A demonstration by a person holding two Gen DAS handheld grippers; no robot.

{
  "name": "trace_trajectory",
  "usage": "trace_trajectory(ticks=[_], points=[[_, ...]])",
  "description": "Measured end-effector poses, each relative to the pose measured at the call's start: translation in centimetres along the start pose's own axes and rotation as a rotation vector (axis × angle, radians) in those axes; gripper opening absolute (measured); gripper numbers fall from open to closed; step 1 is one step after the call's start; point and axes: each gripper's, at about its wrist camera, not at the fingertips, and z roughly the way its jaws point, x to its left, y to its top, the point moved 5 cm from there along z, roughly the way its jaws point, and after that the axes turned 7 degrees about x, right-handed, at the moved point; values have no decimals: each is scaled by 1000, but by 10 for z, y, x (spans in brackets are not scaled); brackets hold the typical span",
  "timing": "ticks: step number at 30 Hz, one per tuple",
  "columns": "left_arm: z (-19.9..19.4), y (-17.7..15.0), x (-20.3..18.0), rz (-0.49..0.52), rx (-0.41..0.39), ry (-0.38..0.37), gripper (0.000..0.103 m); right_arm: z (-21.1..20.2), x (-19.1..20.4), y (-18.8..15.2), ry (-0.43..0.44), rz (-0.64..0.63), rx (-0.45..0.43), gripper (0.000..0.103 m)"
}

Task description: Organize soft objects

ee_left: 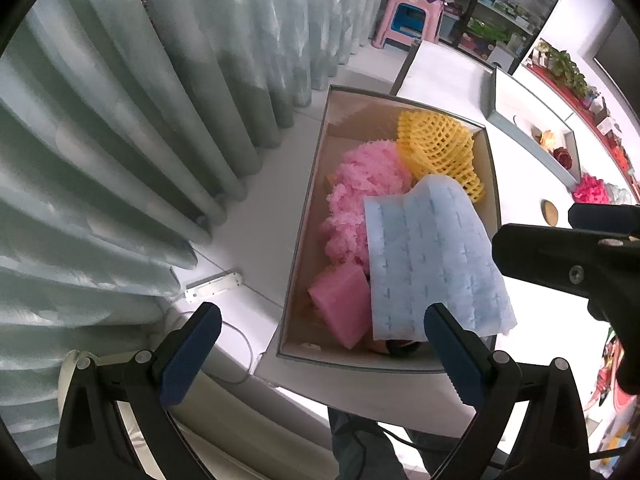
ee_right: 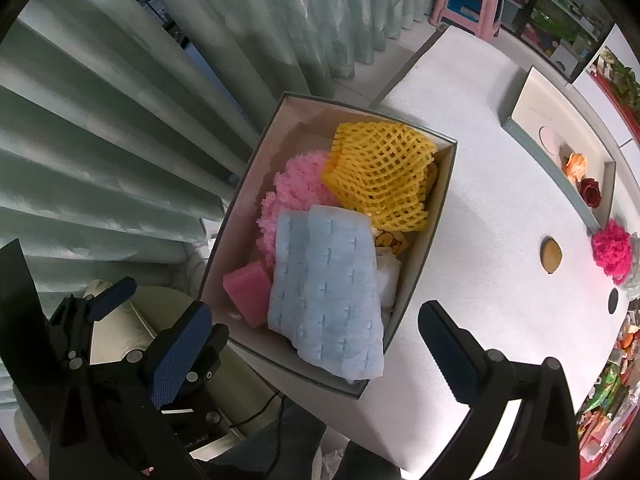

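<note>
An open cardboard box [ee_left: 306, 216] [ee_right: 436, 216] sits at the left end of the white table [ee_right: 488, 184]. Inside lie a yellow foam net [ee_left: 436, 148] [ee_right: 380, 176], a fluffy pink cloth [ee_left: 360, 196] [ee_right: 288, 192], a pink sponge [ee_left: 344, 304] [ee_right: 250, 292] and a pale blue quilted cloth [ee_left: 432, 264] [ee_right: 328, 292] draped on top, its near edge hanging over the rim. My left gripper [ee_left: 320, 356] hovers open above the box's near-left corner. My right gripper [ee_right: 316, 352] is open over the box's near edge. Neither holds anything.
Farther along the table stands a shallow grey tray [ee_right: 520, 128] holding fabric flowers [ee_right: 588, 192]. A magenta pompom [ee_right: 612, 252] and a round wooden disc [ee_right: 551, 256] lie near it. Curtains [ee_left: 120, 140] hang to the left. A pink stool [ee_left: 408, 16] stands behind.
</note>
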Motion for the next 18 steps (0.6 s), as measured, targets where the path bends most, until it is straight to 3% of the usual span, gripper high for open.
trace_trajectory(ticks=[11, 18], points=[[3, 6, 10, 14, 4, -1, 102, 1, 8, 5, -12, 6, -2, 103], [8, 10, 17, -7, 15, -53, 102, 4, 12, 8, -19, 14, 5, 103]])
